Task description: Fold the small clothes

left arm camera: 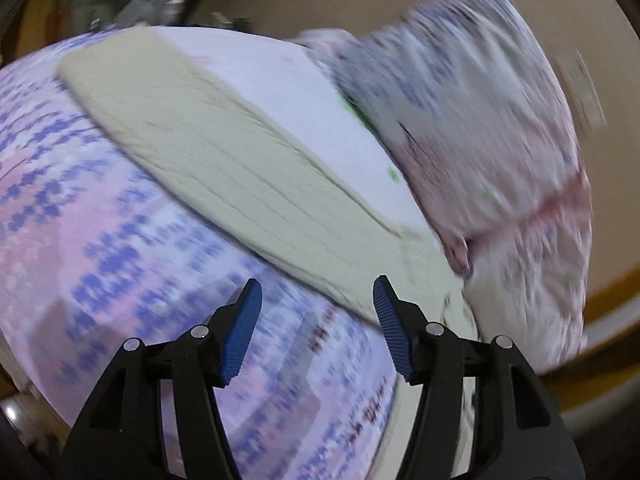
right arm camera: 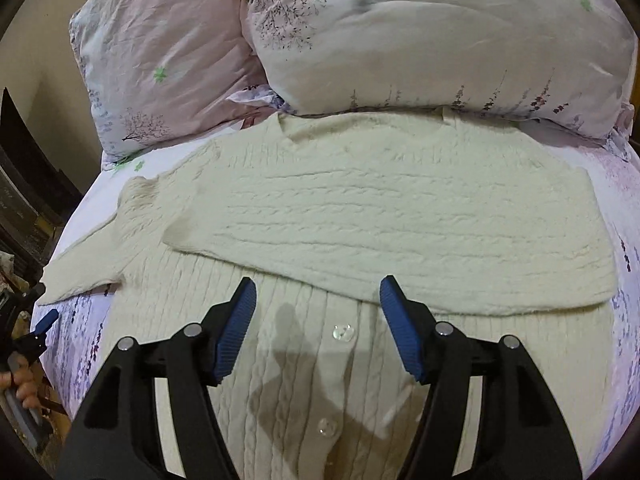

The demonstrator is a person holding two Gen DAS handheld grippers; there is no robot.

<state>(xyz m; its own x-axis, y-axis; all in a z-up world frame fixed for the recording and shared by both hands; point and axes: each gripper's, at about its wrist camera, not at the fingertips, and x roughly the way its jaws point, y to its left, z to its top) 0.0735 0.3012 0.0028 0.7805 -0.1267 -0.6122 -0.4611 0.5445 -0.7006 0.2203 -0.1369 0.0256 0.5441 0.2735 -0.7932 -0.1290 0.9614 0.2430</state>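
Observation:
A cream cable-knit cardigan with clear buttons lies flat on the bed, one sleeve stretched out to the left and a part folded across its upper body. My right gripper is open and empty just above the button placket. My left gripper is open and empty over the bedsheet, close to the edge of the cardigan; that view is blurred by motion. The left gripper also shows at the far left of the right wrist view, beside the sleeve's cuff.
The bed has a pink and purple flowered sheet. Two flowered pillows lie against the far side of the cardigan. The bed's edge drops off at the left, with dark furniture beyond.

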